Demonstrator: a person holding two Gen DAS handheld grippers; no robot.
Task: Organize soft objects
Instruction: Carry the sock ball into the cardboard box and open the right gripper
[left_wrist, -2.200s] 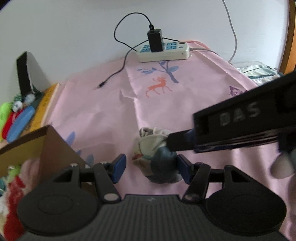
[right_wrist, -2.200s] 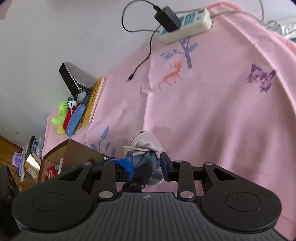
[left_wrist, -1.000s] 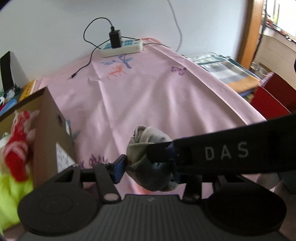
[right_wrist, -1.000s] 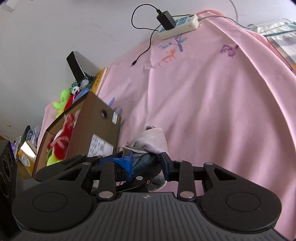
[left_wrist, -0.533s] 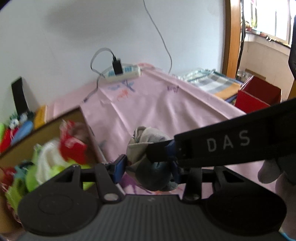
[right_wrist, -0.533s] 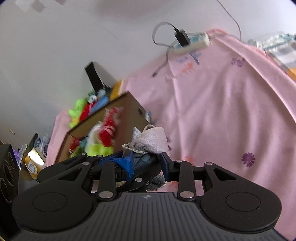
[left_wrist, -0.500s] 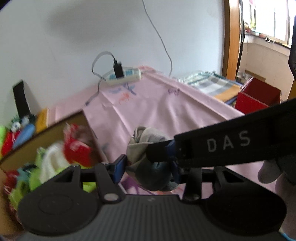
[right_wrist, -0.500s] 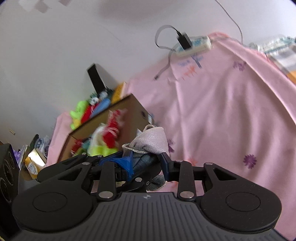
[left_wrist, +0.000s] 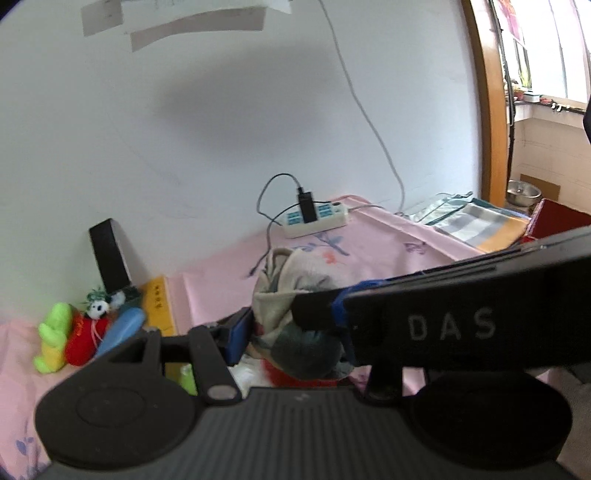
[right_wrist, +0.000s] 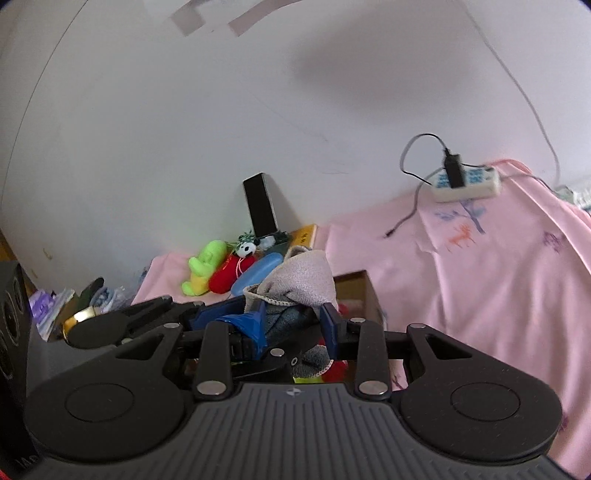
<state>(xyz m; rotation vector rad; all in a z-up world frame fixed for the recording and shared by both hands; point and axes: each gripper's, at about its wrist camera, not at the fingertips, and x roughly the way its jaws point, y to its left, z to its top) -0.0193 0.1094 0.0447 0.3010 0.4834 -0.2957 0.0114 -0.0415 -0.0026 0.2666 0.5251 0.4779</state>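
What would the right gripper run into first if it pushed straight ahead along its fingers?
Probably the cardboard box just past the sock bundle that the right gripper is clamping. Beyond it lie the blue case and plush toys, then the wall. Depth is unclear in this fisheye view.

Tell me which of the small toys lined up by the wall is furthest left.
The lime-green plush. It sits at the left end of the row; the red plush and the blue oval case lie to its right.

Left tool (left_wrist: 295, 328) and right tool (right_wrist: 291, 325) both clamped, angled slightly downward
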